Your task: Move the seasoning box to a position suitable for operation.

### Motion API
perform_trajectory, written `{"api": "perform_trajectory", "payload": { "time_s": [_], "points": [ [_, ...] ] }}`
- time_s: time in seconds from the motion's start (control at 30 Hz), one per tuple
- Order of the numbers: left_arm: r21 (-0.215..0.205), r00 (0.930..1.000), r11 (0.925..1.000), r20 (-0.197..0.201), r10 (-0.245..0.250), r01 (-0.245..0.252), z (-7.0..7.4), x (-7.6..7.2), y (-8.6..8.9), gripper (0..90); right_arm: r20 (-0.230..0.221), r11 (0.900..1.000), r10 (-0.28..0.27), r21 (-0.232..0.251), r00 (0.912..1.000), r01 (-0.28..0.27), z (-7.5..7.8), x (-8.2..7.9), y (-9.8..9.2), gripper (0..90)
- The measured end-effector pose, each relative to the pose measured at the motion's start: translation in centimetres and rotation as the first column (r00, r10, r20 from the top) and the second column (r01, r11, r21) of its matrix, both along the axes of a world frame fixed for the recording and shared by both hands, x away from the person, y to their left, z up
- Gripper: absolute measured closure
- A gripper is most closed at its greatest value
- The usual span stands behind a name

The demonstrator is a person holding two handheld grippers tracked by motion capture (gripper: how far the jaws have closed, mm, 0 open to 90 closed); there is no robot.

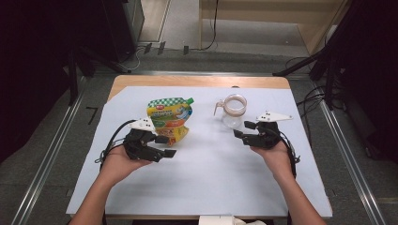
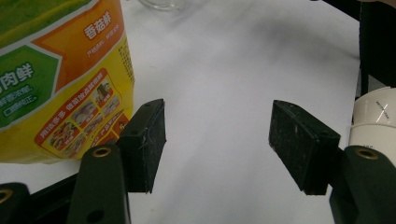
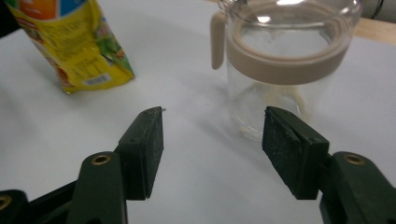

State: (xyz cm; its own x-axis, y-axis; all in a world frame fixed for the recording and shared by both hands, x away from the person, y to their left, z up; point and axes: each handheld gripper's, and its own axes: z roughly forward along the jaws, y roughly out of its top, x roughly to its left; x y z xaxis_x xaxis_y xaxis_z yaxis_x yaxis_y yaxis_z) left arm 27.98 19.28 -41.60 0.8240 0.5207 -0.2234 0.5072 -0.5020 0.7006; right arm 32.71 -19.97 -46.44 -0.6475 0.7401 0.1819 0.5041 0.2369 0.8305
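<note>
Both claws stand open and empty: the left claw (image 1: 165, 146) beside the soft, crumple-prone yellow pouch (image 1: 171, 119), the right claw (image 1: 241, 134) before the fragile, slippery glass jar (image 1: 233, 111), likely best gripped around its body.

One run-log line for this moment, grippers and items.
left gripper: open, beside pouch, not touching | right gripper: open, short of glass jar | both items upright on white sheet

Glossy printed plastic pouch (image 1: 170, 120) at left, slightly crinkled. Clear smooth glass jar (image 1: 233, 111) at right with a matt beige plastic collar. Matt white paper sheet (image 1: 211, 173) covers a pale wooden table (image 1: 141, 80). Gripper pads (image 3: 148, 140) are rough, matt black rubber.
</note>
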Motion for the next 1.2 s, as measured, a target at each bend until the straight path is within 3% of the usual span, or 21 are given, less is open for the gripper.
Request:
{"api": "perform_trajectory", "payload": {
  "time_s": [0.07,0.2,0.43,0.6,0.73,0.83,0.97,1.03,1.2],
  "points": [
    [0.002,0.9999,0.9999,0.006,0.012,-0.012,-0.1,0.0,-0.2,37.8,0.016,1.0,-0.019,-0.025,0.9997,0.019,-0.1,0.9,-0.1,37.6],
    [-0.019,0.9999,0.9998,-0.014,0.006,-0.007,-0.2,0.1,-0.3,38.0,0.029,0.999,-0.042,-0.02,0.9987,0.042,-0.4,1.9,-0.2,33.5],
    [0.006,0.9998,0.9999,-0.016,-0.013,0.013,-0.5,0.0,-1.0,37.4,0.033,0.996,-0.088,-0.004,0.9956,0.088,-1.7,4.6,0.5,15.6],
    [-0.011,1.0,0.9999,-0.005,-0.001,0.0,-0.4,0.0,-1.1,37.9,0.061,0.992,-0.124,-0.016,0.9905,0.125,-2.7,5.8,1.6,13.7],
    [-0.02,1.0,0.9998,-0.006,0.001,-0.001,-0.3,0.0,-1.2,37.9,0.058,0.989,-0.141,-0.026,0.9883,0.143,-3.2,6.4,2.0,13.7],
    [-0.002,1.0,1.0,-0.006,-0.008,0.008,-0.4,-0.1,-1.5,37.9,0.078,0.989,-0.148,0.011,0.9858,0.148,-3.7,6.9,2.3,11.6],
    [-0.026,0.9993,0.9991,-0.019,-0.034,0.033,-0.6,-0.1,-1.9,37.6,0.097,0.986,-0.168,0.024,0.9809,0.167,-4.0,7.2,2.8,10.5],
    [-0.017,0.9991,0.9992,-0.021,-0.036,0.036,-0.7,-0.1,-2.1,37.5,0.115,0.985,-0.17,0.019,0.9788,0.169,-4.1,7.2,2.9,10.2],
    [-0.026,0.9985,0.9986,-0.029,-0.046,0.046,-0.7,-0.1,-2.5,37.3,0.098,0.982,-0.191,0.02,0.9767,0.19,-4.2,7.7,3.5,9.4]
  ]
}}
